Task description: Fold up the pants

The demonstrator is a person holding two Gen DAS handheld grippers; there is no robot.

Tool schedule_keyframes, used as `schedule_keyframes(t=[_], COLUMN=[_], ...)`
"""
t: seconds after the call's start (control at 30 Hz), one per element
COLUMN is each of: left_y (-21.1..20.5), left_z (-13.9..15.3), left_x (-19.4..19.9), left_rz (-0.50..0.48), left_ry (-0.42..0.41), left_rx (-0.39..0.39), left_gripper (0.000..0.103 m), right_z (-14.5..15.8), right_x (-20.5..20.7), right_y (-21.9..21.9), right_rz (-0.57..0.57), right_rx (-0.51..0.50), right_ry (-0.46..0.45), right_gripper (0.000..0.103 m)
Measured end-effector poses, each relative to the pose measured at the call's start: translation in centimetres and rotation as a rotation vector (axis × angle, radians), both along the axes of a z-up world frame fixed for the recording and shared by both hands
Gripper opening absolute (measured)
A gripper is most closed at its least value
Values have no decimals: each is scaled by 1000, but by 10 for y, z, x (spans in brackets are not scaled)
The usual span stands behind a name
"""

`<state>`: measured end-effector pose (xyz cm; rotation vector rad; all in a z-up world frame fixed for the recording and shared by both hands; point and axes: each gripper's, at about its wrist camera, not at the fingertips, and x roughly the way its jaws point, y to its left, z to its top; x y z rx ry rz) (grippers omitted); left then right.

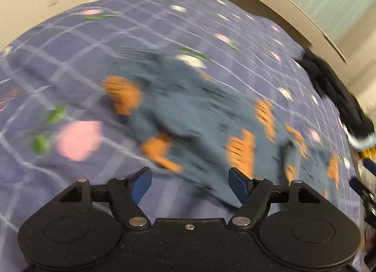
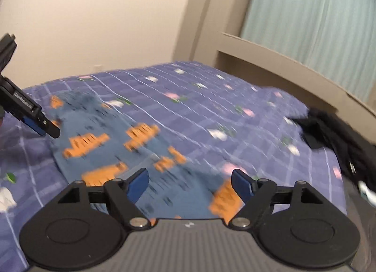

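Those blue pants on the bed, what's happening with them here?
A person holds a gripper in each hand over blue pants with orange patches, lying loosely spread on a purple checked bedspread. The left gripper and right gripper are both open and grip nothing; no fold is under way. A dark garment lies at the bed's right edge. Both views are blurred by motion.

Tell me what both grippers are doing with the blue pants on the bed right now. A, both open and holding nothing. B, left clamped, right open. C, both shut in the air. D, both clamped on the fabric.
A: the left gripper and the right gripper both have their jaws spread wide over the blue pants, with no fabric pinched between them.
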<state>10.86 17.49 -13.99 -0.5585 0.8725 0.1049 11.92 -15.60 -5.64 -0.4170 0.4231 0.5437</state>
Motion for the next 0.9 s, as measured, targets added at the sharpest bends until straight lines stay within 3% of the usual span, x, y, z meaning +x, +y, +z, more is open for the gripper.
schedule_keyframes(t=[0.17, 0.3, 0.37, 0.47, 0.57, 0.7, 0.83, 0.9], left_y=[54, 75, 82, 81, 75, 75, 78, 78], left_z=[-8, -20, -23, -28, -30, -32, -35, -36], left_x=[10, 29, 36, 44, 41, 38, 35, 34], left_rz=[73, 53, 42, 38, 32, 36, 32, 24], left_ry=[-44, -78, -91, -118, -142, -169, -196, -211], left_rx=[-107, -214, -241, -276, -268, -275, -295, -301], left_gripper=[74, 75, 75, 80, 85, 85, 86, 87], right_z=[18, 25, 34, 55, 71, 66, 37, 21], right_x=[-5, 0, 15, 54, 98, 155, 186, 193], right_y=[67, 111, 130, 164, 218, 296, 352, 374], right_rz=[128, 207, 288, 504, 660, 739, 795, 837], right_rx=[8, 19, 57, 96, 0, -170, -370, -444], right_ry=[-20, 7, 63, 196, 275, 373, 447, 502], right_gripper=[83, 83, 82, 82, 78, 76, 52, 50])
